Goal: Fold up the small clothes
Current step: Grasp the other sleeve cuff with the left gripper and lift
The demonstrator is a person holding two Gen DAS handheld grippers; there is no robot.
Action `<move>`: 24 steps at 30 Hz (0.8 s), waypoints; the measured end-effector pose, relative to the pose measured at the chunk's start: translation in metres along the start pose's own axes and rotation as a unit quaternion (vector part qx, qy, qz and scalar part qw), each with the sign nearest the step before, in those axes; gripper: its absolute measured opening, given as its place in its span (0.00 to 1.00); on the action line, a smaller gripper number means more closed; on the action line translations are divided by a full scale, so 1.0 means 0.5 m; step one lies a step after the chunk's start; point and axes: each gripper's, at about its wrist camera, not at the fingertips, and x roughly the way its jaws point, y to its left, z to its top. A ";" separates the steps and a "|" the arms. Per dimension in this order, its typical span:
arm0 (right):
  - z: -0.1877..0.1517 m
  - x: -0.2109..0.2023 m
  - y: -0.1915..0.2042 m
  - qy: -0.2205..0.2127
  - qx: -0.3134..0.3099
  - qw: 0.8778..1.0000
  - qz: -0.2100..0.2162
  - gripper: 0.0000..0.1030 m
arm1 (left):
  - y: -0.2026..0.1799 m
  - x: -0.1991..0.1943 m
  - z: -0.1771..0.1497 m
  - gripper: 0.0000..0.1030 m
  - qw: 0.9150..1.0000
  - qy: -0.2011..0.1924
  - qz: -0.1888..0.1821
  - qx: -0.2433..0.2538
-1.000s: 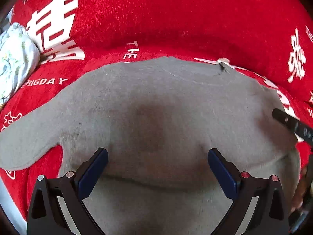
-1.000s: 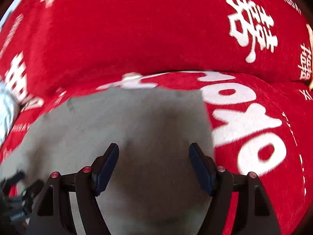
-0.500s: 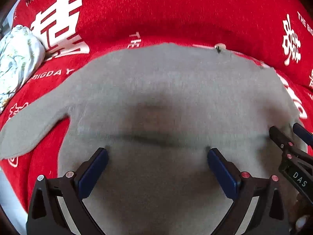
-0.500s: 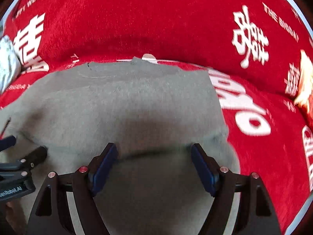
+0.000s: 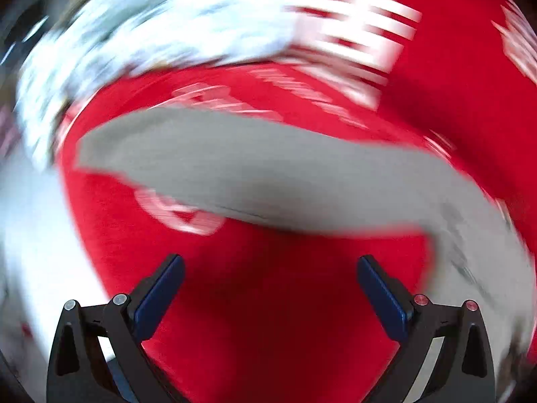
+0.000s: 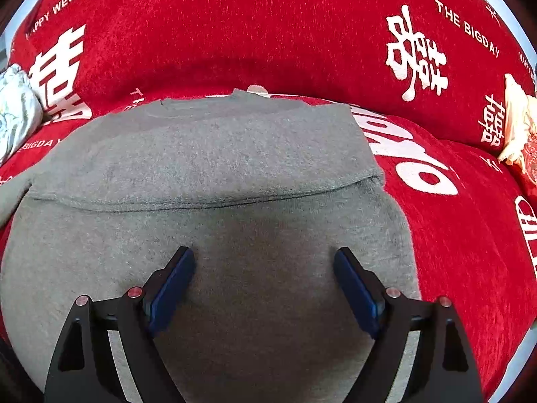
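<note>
The left wrist view has swung off the garment's body to its sleeve. The red blanket (image 6: 268,27) carries the grey sweater (image 6: 208,154), folded across, sleeve toward nine o'clock. The right gripper (image 6: 265,285) hovers over it, jaws opening, empty. The left gripper (image 5: 268,288) gapes wide, empty.

Two wrist cameras look steeply down, close over a red blanket (image 6: 268,27). The right view sits above a grey sweater (image 6: 235,154). The left view, badly blurred, faces its sleeve (image 5: 235,168). Both share sweater and blanket.
</note>
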 end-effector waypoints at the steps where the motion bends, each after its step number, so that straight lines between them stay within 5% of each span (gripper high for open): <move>1: 0.001 -0.001 0.004 0.000 -0.001 1.000 0.000 0.85 | 0.051 0.013 0.018 0.99 0.999 0.004 0.004 -0.036; 5: 0.006 -0.006 0.028 -0.001 -0.012 1.000 0.009 0.85 | 0.216 0.053 0.055 0.99 0.988 0.004 0.014 -0.155; 8: 0.013 -0.011 0.057 -0.008 -0.024 1.000 0.018 0.85 | 0.296 0.112 0.073 0.99 0.975 0.028 -0.032 -0.219; 13: 0.023 -0.020 0.127 -0.026 -0.064 0.997 0.025 0.85 | 0.293 0.114 0.111 0.98 0.979 -0.028 -0.037 -0.198; 15: 0.023 -0.019 0.153 -0.031 -0.080 0.996 0.025 0.85 | 0.265 0.107 0.123 0.68 0.983 -0.047 -0.062 -0.167; 17: 0.021 -0.013 0.173 -0.030 -0.090 0.995 0.030 0.85 | 0.249 0.113 0.136 0.48 0.985 -0.048 -0.074 -0.146; 20: 0.019 -0.004 0.198 -0.026 -0.100 0.994 0.037 0.85 | 0.264 0.123 0.147 0.10 0.981 -0.045 -0.093 -0.162; 22: 0.018 -0.004 0.211 -0.030 -0.108 0.993 0.041 0.85 | 0.281 0.123 0.147 0.09 0.976 -0.040 -0.114 -0.181; 24: 0.018 -0.004 0.222 -0.035 -0.119 0.991 0.043 0.85 | 0.280 0.104 0.147 0.09 0.980 -0.056 -0.091 -0.169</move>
